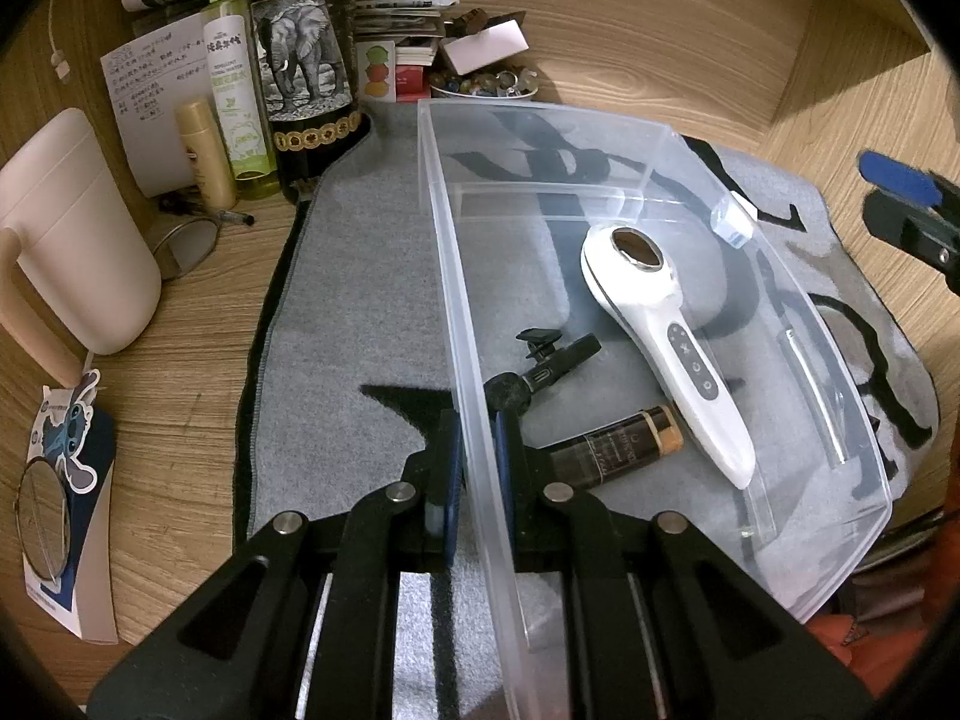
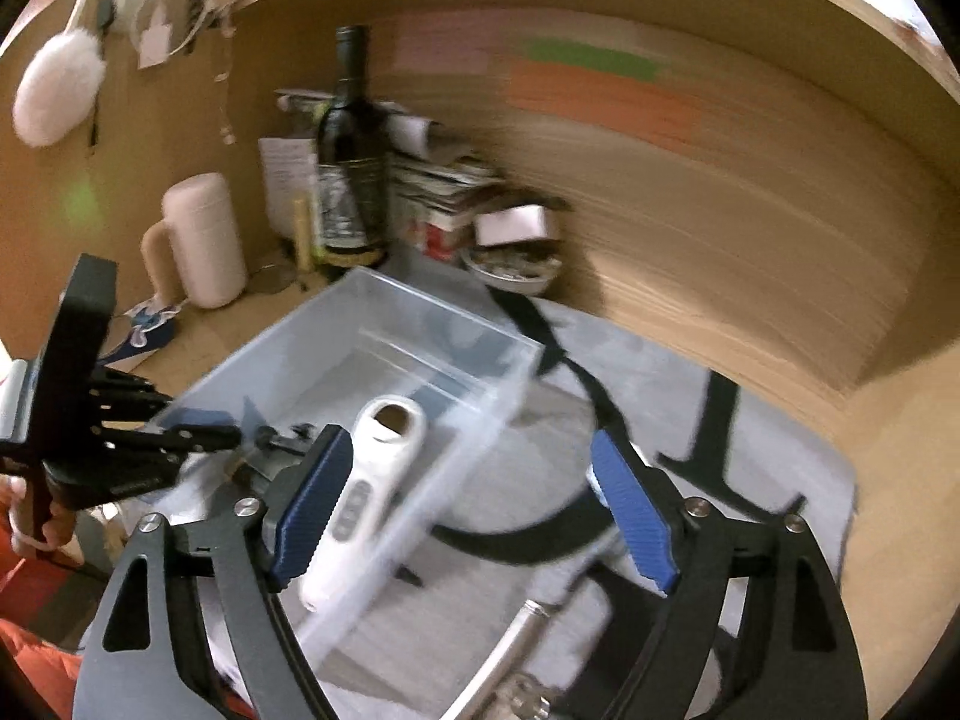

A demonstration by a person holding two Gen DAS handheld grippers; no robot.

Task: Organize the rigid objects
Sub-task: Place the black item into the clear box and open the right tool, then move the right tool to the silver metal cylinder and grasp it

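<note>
A clear plastic bin (image 1: pixel 600 144) sits on a grey mat (image 1: pixel 360 276). Inside lie a white handheld device (image 1: pixel 666 336), a small dark tube with a tan cap (image 1: pixel 618 444) and a black clip-on microphone (image 1: pixel 546 366). My left gripper (image 1: pixel 477 468) is shut on the bin's left wall. My right gripper (image 2: pixel 474 516) is open and empty above the bin's right wall (image 2: pixel 456 450), with the white device (image 2: pixel 372 480) below it. The left gripper (image 2: pixel 198 435) shows at the left of the blurred right wrist view. A metal tube (image 2: pixel 510 648) lies on the mat outside the bin.
A pink mug (image 1: pixel 78 240), a wine bottle with an elephant label (image 1: pixel 306 72), a green spray bottle (image 1: pixel 234 78), a gold tube (image 1: pixel 204 156), papers and a bowl of small items (image 1: pixel 480 84) crowd the back of the wooden desk. A small mirror (image 1: pixel 42 522) lies at left.
</note>
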